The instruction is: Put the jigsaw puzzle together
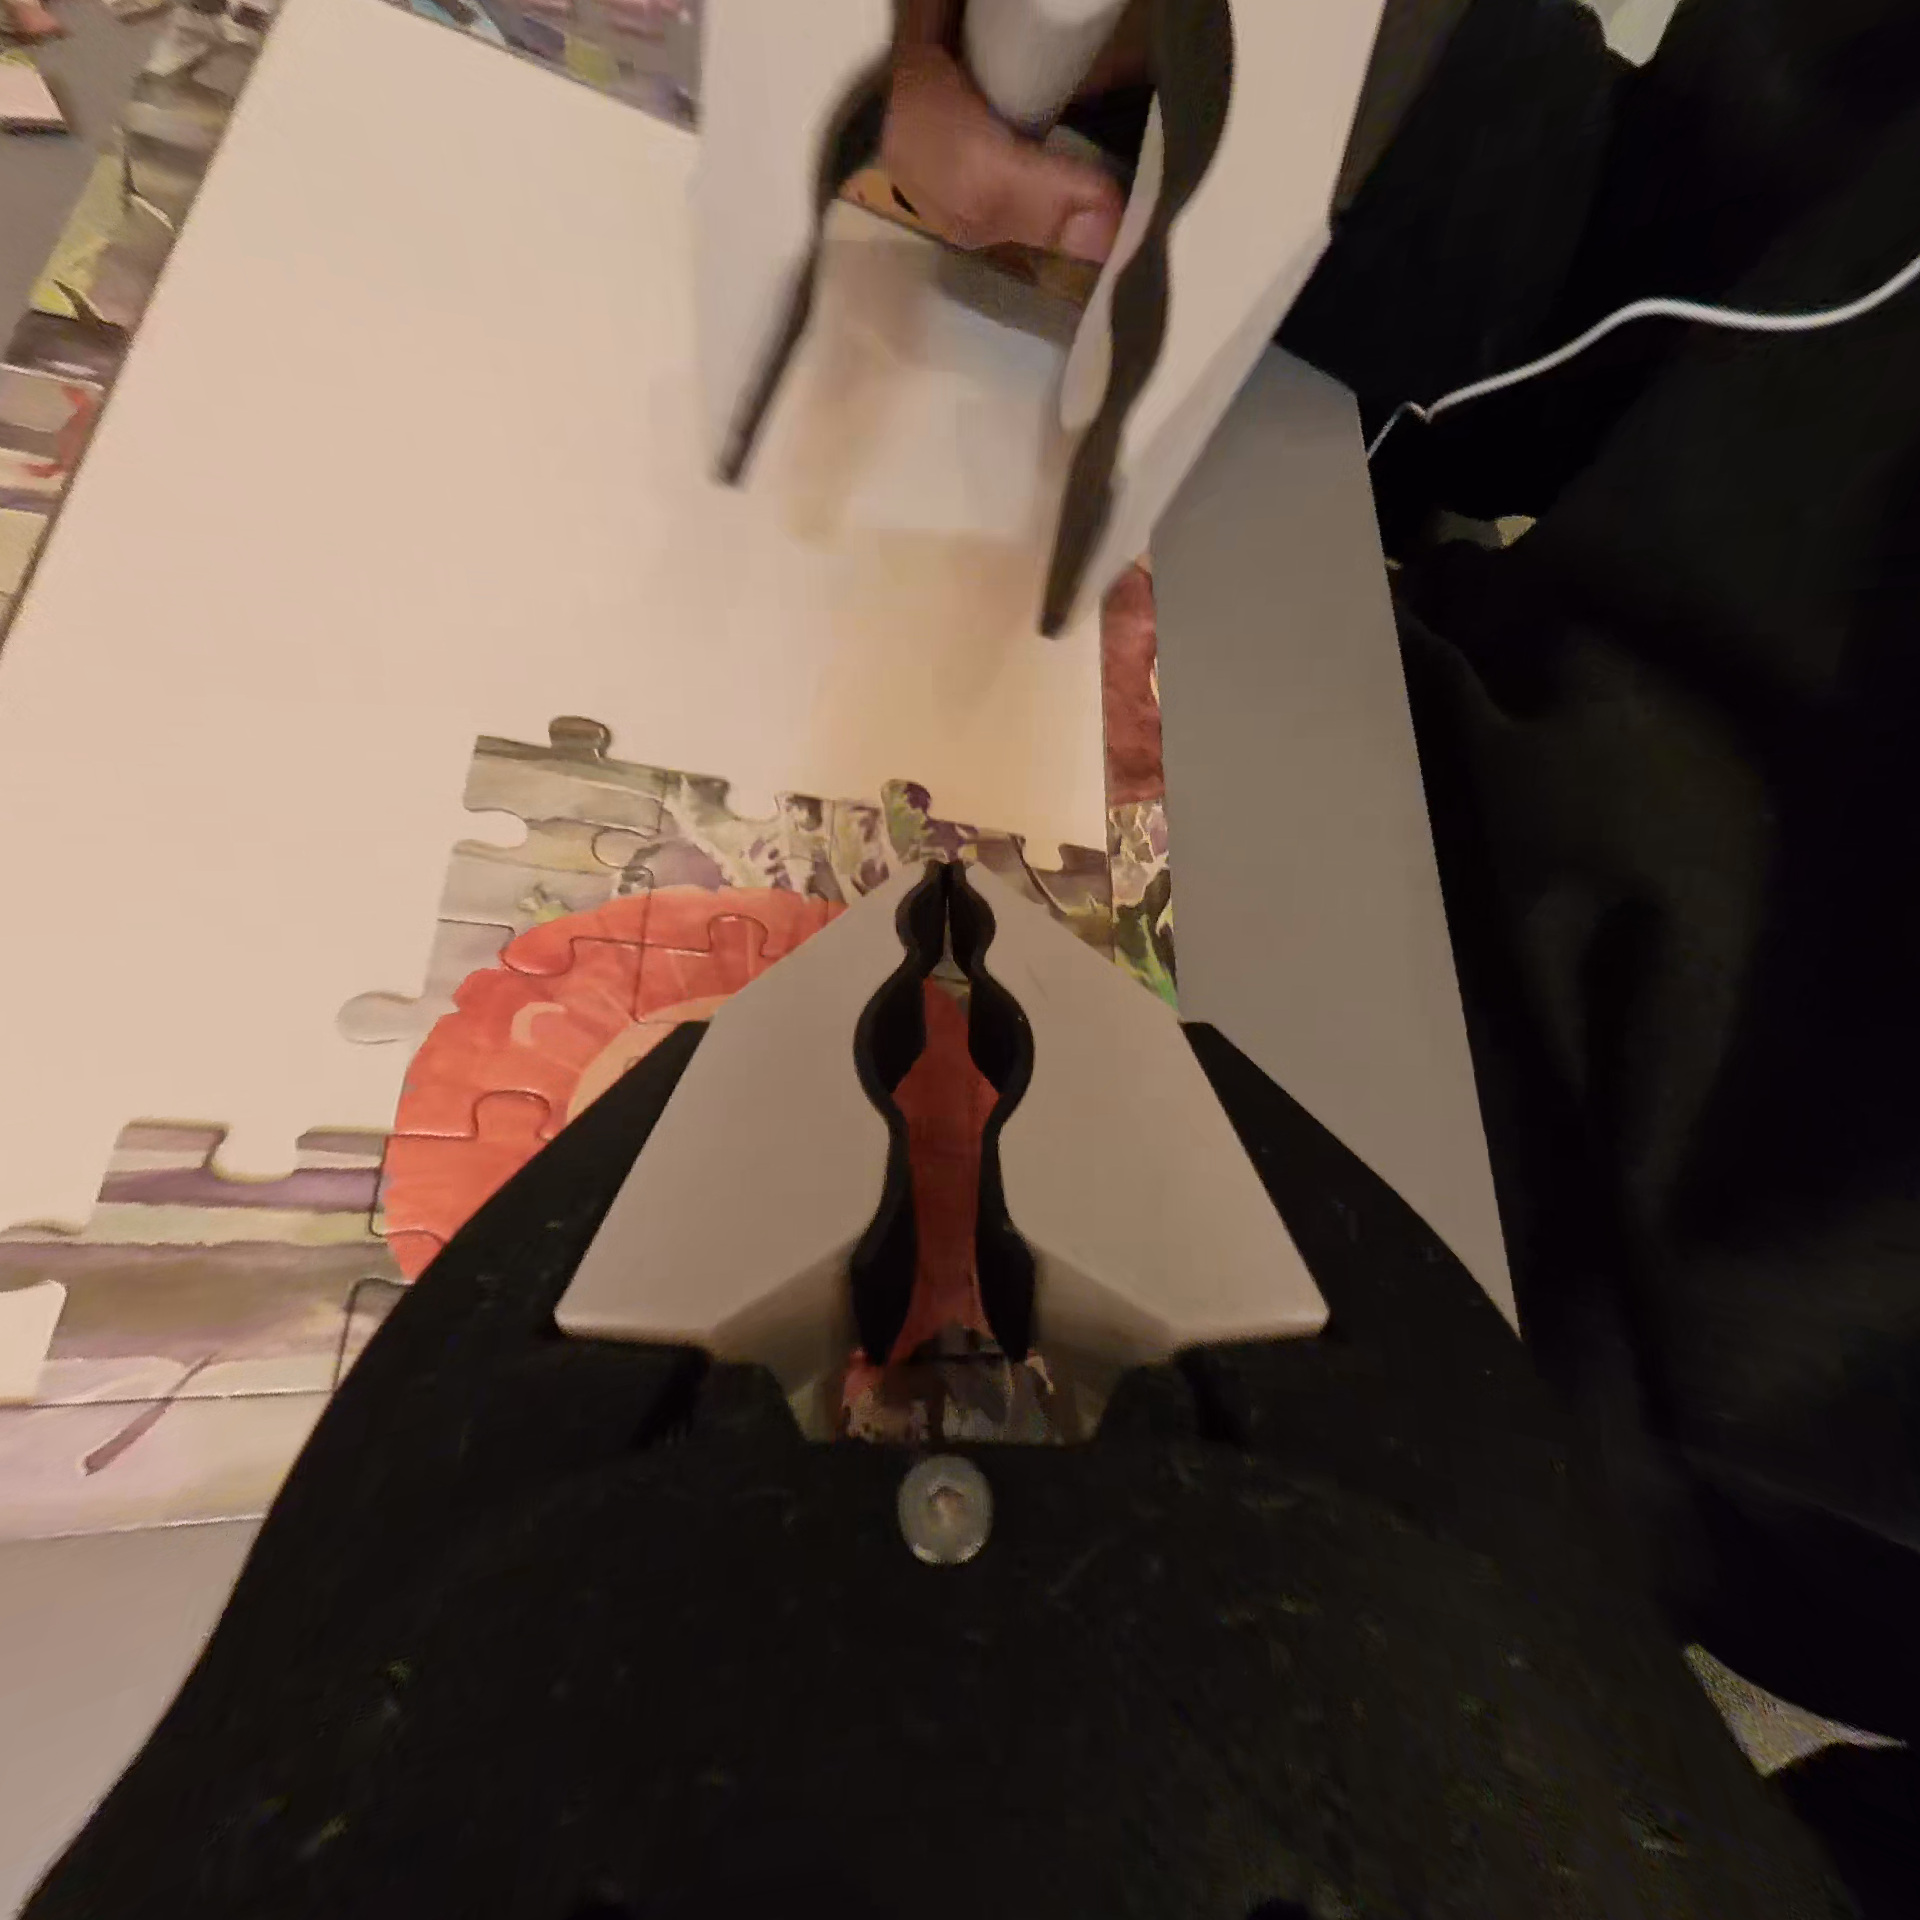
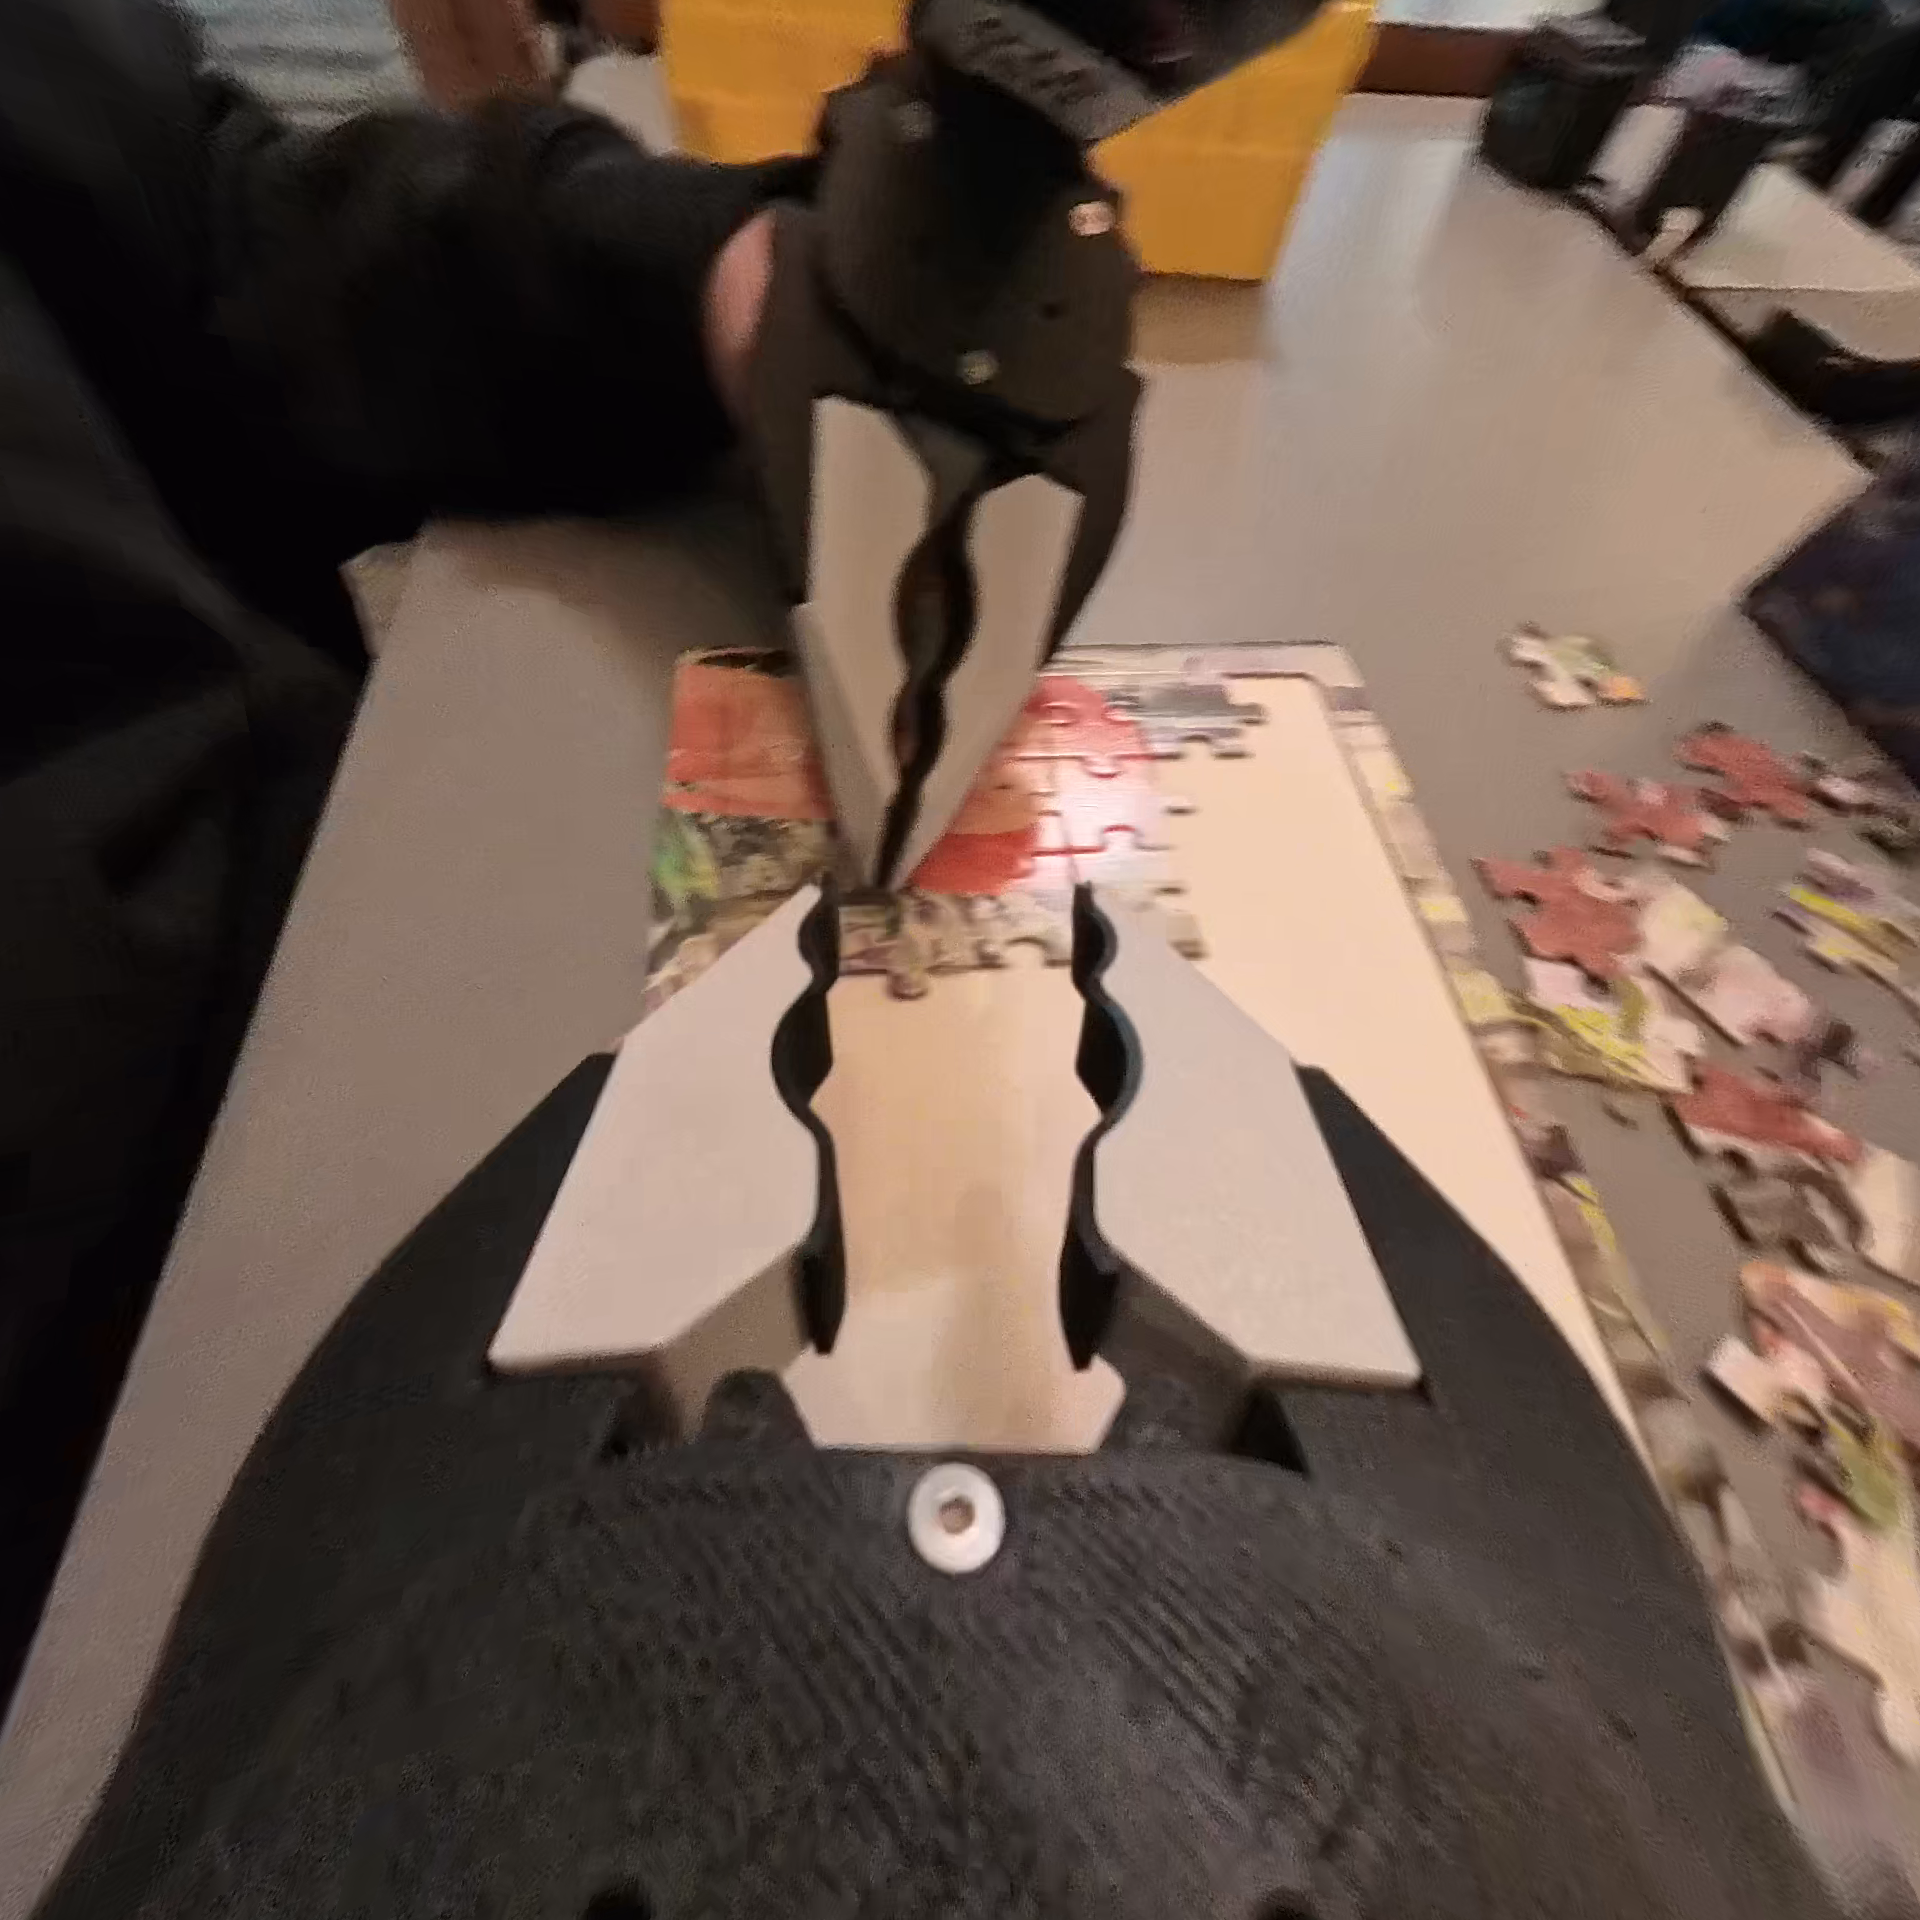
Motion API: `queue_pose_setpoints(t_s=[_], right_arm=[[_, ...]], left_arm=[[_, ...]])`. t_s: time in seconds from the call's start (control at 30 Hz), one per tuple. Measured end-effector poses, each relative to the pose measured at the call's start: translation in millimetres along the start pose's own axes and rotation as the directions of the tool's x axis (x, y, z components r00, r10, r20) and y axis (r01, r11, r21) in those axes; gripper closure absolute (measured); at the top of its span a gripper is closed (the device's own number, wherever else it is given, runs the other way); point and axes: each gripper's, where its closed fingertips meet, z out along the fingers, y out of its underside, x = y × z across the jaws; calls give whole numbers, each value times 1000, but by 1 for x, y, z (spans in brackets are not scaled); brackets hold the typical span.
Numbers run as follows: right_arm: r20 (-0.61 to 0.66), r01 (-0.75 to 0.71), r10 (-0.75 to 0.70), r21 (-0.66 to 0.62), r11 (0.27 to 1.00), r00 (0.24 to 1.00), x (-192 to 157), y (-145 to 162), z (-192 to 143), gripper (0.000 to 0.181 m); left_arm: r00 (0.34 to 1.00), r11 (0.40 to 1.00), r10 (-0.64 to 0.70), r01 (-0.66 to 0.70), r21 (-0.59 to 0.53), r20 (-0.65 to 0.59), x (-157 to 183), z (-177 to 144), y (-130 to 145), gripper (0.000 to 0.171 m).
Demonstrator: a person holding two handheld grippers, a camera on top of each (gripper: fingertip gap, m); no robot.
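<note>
My left gripper (image 1: 948,873) is pinched closed, tips on the assembled patch (image 1: 644,935); my right gripper (image 2: 951,914) hangs open, empty; loose pieces (image 2: 1621,914) lie off to its right, so it's nearer them.

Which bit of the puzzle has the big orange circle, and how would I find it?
Start at the pale puzzle board on the grey table. At its corner under the closed left tongs lies a patch of joined pieces. Only this patch shows a big orange disc, ringed by grey and purple pieces.
</note>
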Motion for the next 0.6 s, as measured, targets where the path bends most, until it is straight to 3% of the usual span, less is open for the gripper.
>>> queue_pose_setpoints(t_s=[0.1, 0.27, 0.6], right_arm=[[122, 34, -29, -39, 999, 992, -24, 7, 6, 144], [226, -14, 54, -172, 985, 973, -41, 29, 15, 136], [160, 115, -81, -214, 970, 984, -33, 40, 24, 134]], left_arm=[[1000, 1000, -4, 4, -2, -7, 0, -3, 3, 171], [1000, 999, -13, 13, -29, 1, -2, -1, 8, 171], [1000, 999, -27, 27, -40, 5, -3, 0, 10, 171]])
